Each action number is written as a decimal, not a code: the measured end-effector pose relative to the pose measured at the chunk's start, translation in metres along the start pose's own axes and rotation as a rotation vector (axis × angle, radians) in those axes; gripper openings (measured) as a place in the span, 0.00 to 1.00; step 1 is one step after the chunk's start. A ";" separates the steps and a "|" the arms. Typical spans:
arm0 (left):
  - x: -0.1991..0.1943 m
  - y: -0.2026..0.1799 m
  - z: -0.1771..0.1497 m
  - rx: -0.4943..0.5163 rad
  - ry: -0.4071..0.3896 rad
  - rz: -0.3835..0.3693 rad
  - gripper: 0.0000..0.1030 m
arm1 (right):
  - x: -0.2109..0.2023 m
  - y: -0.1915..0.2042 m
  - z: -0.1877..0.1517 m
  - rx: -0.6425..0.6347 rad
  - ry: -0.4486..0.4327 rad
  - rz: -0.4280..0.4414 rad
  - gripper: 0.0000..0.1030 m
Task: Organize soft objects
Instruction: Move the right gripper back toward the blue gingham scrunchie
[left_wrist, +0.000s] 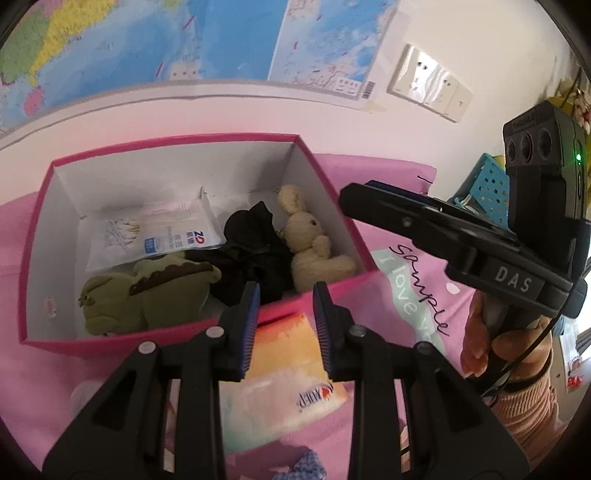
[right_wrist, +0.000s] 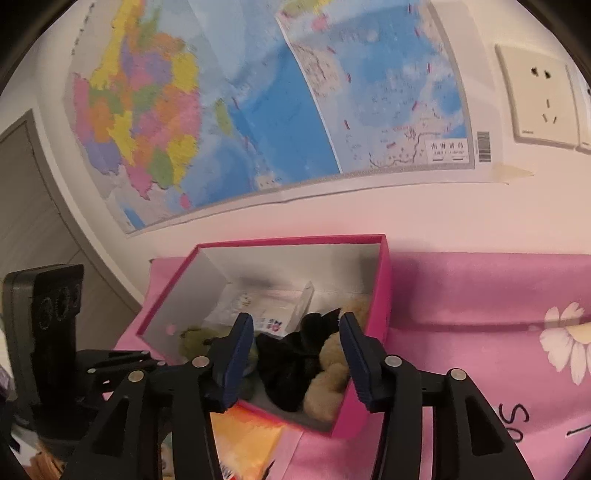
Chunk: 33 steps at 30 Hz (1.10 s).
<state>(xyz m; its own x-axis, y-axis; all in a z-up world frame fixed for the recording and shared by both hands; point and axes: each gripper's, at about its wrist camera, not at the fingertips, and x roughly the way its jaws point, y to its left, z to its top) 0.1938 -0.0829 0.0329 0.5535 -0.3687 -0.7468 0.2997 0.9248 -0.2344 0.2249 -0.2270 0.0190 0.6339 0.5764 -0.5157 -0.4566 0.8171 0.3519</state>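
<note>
Box (left_wrist: 207, 325) w/ hot-pink walls sits mid-frame in the left wrist view on a pink printed cloth (left_wrist: 373, 173), and it's already got most of the soft stuff in it: green plush (left_wrist: 147, 295) at lower left, black fabric bundle (left_wrist: 255, 254) in the middle, beige bunny (left_wrist: 310, 243) at right, plus a cotton swab pack (left_wrist: 155, 232) against the back wall. Left gripper (left_wrist: 284, 325) hangs just above the near wall, jaws only slightly apart, nothing pinched btw them afaict. Right gripper (right_wrist: 297, 362) in its own view is spread wider, framing the black bundle and bunny, but the pads don't touch anything, so it's empty too. Looks like we're between items imo, with both grippers free. Still outside the box: an orange-and-white tissue pack (left_wrist: 291, 380) on the cloth right under the left gripper, lower centre of frame, and a scrap of blue checked fabric (left_wrist: 306, 465) at the bottom edge. Next move prob calls for dipping the left gripper down, opening wider since the pack's broad, and pinching gently because it'll squish.
</note>
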 end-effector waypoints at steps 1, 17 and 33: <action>-0.005 -0.002 -0.003 0.011 -0.007 -0.009 0.30 | -0.005 0.001 -0.002 -0.006 -0.004 0.007 0.50; -0.060 -0.048 -0.089 0.168 -0.017 -0.129 0.41 | -0.080 0.010 -0.085 -0.020 0.081 0.158 0.58; -0.054 -0.047 -0.175 0.109 0.121 -0.167 0.41 | -0.075 0.015 -0.173 0.047 0.248 0.178 0.58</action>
<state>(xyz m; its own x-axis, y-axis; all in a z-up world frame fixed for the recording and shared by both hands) 0.0138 -0.0902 -0.0244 0.3941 -0.4957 -0.7740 0.4650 0.8339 -0.2973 0.0626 -0.2606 -0.0716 0.3720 0.6948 -0.6155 -0.5143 0.7063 0.4864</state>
